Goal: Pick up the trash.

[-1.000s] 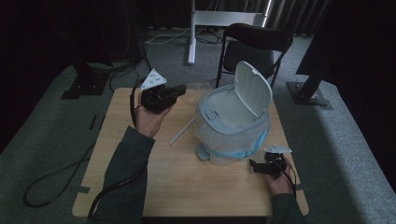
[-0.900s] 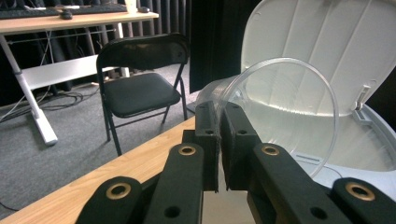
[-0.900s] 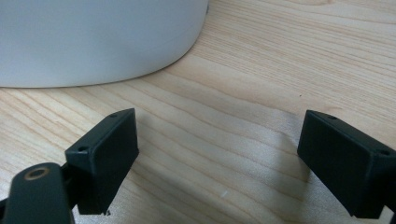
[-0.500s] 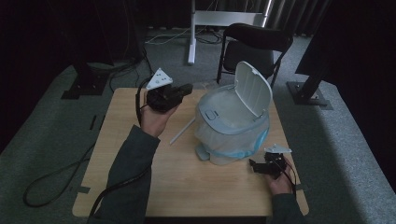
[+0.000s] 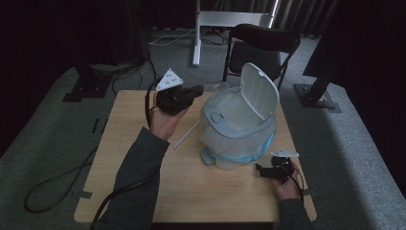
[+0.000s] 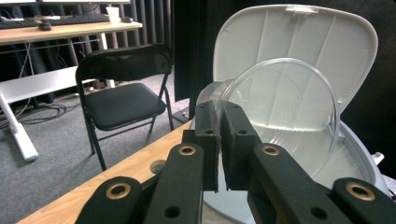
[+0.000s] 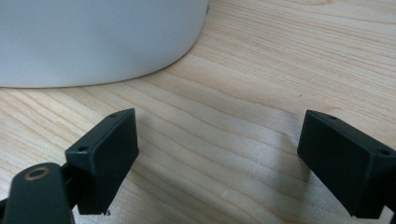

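**Clear cup lifted toward open bin, right side idle**

Left gripper (image 5: 194, 91) has moved since a second ago — then it sat lower and further toward 9 o'clock on the table, now it is raised and shifted toward 12, its tip near the bin's rim. Reads as the carry phase: cup is on its way to the bin (image 5: 238, 125), drop not yet done. Lid (image 5: 259, 91) stands open and tilted back at about 1 o'clock from the bin mouth, so nothing blocks the way in. Right gripper (image 5: 261, 169) has not moved across the three moments — parked on the table (image 5: 129, 158) at 5 o'clock from the bin, near its base

Jaw state: left is clamped narrow on the wall of a clear plastic cup (image 6: 285, 112), right stands wide with nothing between

View differences — high view gives the layout but the cup is too transparent and small to make out there. Left gripper view shows the grip plainly: cup rim pinched between the two black pads, cup mouth facing the inside of the lid, bin opening just below. Right gripper view shows bare wood between the spread jaws and the bin's white curved base at 11 o'clock, close but apart. A white straw-like stick (image 5: 186, 134) lies on the table at 9 o'clock from the bin, untouched
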{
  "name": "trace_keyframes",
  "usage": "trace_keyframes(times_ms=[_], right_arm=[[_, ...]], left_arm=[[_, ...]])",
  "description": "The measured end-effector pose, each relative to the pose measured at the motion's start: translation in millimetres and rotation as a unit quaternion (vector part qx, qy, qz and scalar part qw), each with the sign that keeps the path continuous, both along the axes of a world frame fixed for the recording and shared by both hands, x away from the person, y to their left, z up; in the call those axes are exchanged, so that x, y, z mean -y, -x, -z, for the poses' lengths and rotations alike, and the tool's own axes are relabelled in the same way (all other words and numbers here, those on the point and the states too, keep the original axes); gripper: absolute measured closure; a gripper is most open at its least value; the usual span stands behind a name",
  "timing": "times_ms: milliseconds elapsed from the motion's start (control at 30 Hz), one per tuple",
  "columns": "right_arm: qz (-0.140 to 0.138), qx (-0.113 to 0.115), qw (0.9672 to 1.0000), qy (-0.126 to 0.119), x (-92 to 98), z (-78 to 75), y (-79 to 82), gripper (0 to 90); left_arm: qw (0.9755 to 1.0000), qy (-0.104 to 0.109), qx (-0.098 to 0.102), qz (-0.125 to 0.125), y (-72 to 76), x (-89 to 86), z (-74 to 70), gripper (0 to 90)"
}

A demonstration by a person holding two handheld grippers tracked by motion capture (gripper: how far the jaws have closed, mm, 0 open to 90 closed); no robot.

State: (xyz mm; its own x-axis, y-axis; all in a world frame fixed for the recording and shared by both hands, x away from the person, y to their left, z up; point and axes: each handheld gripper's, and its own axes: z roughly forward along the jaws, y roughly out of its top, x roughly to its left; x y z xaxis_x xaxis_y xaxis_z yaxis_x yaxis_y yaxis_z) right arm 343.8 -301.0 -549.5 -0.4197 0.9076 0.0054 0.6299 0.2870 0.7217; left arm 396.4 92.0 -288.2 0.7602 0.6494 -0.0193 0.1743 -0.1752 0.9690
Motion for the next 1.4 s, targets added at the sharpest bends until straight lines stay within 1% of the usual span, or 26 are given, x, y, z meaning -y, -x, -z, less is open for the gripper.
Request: trace_keyframes(times_ms=[133,367,467,500,533,567,633,733,867,1133,1200,1300,1400], right_arm=[[0.000,0.000,1.0000,0.000,0.0,0.0,0.0,11.3],[0.000,0.000,1.0000,0.000,0.0,0.0,-0.1,11.3],[0.000,0.000,1.0000,0.000,0.0,0.0,0.0,11.3],[0.000,0.000,1.0000,0.000,0.0,0.0,0.0,11.3],[0.000,0.000,1.0000,0.000,0.0,0.0,0.0,11.3],[0.000,0.000,1.0000,0.000,0.0,0.0,0.0,11.3],[0.000,0.000,1.0000,0.000,0.0,0.0,0.0,11.3],[0.000,0.000,1.0000,0.000,0.0,0.0,0.0,11.3],[0.000,0.000,1.0000,0.000,0.0,0.0,0.0,11.3],[0.000,0.000,1.0000,0.000,0.0,0.0,0.0,11.3],[0.000,0.000,1.0000,0.000,0.0,0.0,0.0,11.3],[0.000,0.000,1.0000,0.000,0.0,0.0,0.0,11.3],[0.000,0.000,1.0000,0.000,0.0,0.0,0.0,11.3]], left_arm=[[1.0000,0.002,0.002,0.004,0.3,4.8,-1.3,86.0],[0.9999,0.013,0.002,0.011,0.3,13.0,-2.7,86.1],[0.9992,0.034,0.001,0.018,-0.4,21.2,-4.9,85.8],[0.9988,0.044,-0.001,0.022,-2.2,25.5,-4.5,83.4],[0.9985,0.048,-0.007,0.025,-4.1,28.5,-4.0,76.2],[0.9984,0.048,-0.017,0.026,-7.3,32.7,-2.7,71.3],[0.9983,0.047,-0.020,0.030,-9.2,35.8,-0.5,68.8],[0.9988,0.037,-0.019,0.028,-9.6,35.5,1.7,68.4],[0.9987,0.041,-0.023,0.020,-10.3,29.4,1.6,68.1],[0.9991,0.036,-0.022,0.009,-11.3,20.3,3.4,67.5],[0.9993,0.031,-0.021,0.004,-12.7,18.9,4.8,67.5],[0.9993,0.029,-0.022,0.000,-13.2,17.5,6.1,67.1],[0.9996,0.021,-0.019,-0.007,-12.9,15.8,7.1,66.4]])
